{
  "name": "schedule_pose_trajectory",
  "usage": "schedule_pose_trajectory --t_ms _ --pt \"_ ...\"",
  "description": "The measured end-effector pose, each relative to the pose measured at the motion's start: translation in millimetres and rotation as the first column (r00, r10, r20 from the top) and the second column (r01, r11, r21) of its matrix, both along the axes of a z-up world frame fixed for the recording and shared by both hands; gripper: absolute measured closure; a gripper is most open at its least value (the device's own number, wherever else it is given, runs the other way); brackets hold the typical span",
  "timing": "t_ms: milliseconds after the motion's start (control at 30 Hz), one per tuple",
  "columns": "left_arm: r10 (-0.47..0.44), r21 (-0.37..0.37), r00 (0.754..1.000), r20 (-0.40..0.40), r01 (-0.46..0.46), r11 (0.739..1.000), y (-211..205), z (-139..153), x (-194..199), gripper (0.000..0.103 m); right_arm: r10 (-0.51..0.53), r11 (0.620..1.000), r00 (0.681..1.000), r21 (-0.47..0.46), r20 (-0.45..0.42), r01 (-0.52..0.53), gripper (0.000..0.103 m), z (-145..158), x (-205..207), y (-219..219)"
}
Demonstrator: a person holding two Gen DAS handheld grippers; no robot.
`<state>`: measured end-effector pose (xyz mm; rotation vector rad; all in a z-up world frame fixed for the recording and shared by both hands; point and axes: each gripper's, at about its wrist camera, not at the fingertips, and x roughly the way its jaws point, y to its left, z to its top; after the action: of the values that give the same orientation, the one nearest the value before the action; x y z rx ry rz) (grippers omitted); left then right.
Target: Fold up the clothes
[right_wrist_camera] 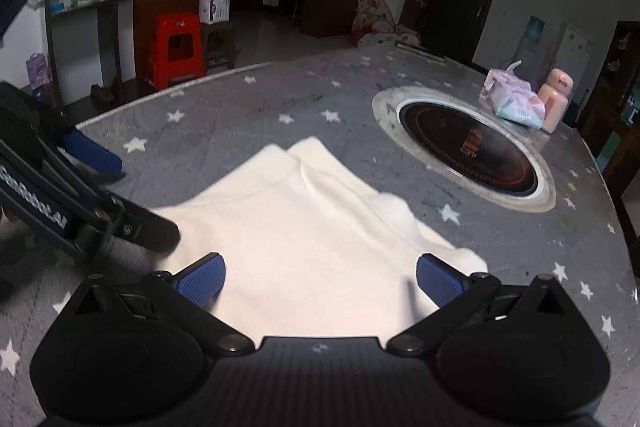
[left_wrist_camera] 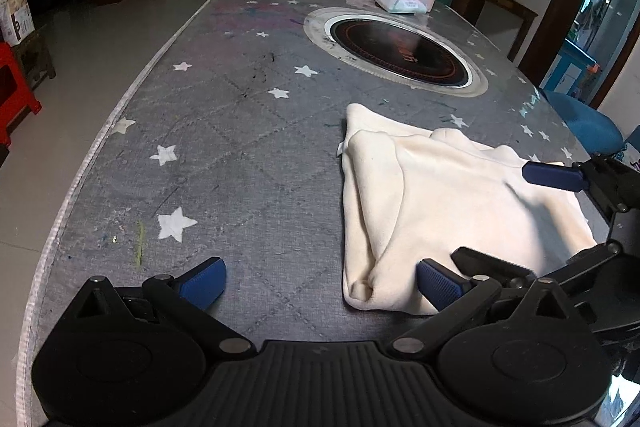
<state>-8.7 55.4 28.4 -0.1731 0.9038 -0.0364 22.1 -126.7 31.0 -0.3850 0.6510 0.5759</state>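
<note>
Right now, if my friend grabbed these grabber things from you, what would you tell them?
Left tool: open, holding nothing, low over the table at the left edge of the cream garment.
Right tool: open, holding nothing, over the garment's near part.
The garment lies partly folded on the starry grey cover, nearer than the round black cooktop. Its layers overlap and look bumpy.
Done: some folds appear made.
Left: probably smooth and finish the folding; I cannot tell how many folds remain.
</note>
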Motion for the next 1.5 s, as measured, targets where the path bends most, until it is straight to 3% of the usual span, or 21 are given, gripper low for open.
schedule_pose_trajectory --t_ms 333,567,767,867,1033,1233,1500 --pt "0.025 0.0 1.0 -0.004 -0.025 1.0 1 1 1 0.0 0.019 1.0 1.0 0.02 -0.004 -0.018 0.001 7 -6 -3" --pt "0.067 -0.001 0.998 0.001 -0.067 0.998 5 6 4 0.0 0.104 0.994 0.993 0.039 -0.063 -0.102 0.011 9 -23 3" --pt "0.118 -0.022 0.993 -0.004 -0.118 0.993 16 10 8 0.0 0.179 0.984 0.981 0.028 -0.071 -0.177 0.027 8 -40 20" --pt "0.143 -0.041 0.99 -0.009 -0.143 0.989 21 11 11 0.0 0.208 0.978 0.976 0.012 -0.069 -0.208 0.042 6 -44 31" --pt "0.141 -0.076 0.99 -0.014 -0.142 0.987 22 12 14 0.0 0.241 0.97 0.969 -0.023 -0.048 -0.242 0.045 4 -49 47" --pt "0.137 -0.138 0.99 -0.036 -0.141 0.98 22 9 21 0.0 0.233 0.971 0.971 -0.034 -0.049 -0.235 0.054 5 -48 50" --pt "0.133 -0.212 0.99 -0.044 -0.14 0.967 21 9 26 0.0 0.202 0.979 0.977 0.006 -0.069 -0.202 0.083 10 -46 40"
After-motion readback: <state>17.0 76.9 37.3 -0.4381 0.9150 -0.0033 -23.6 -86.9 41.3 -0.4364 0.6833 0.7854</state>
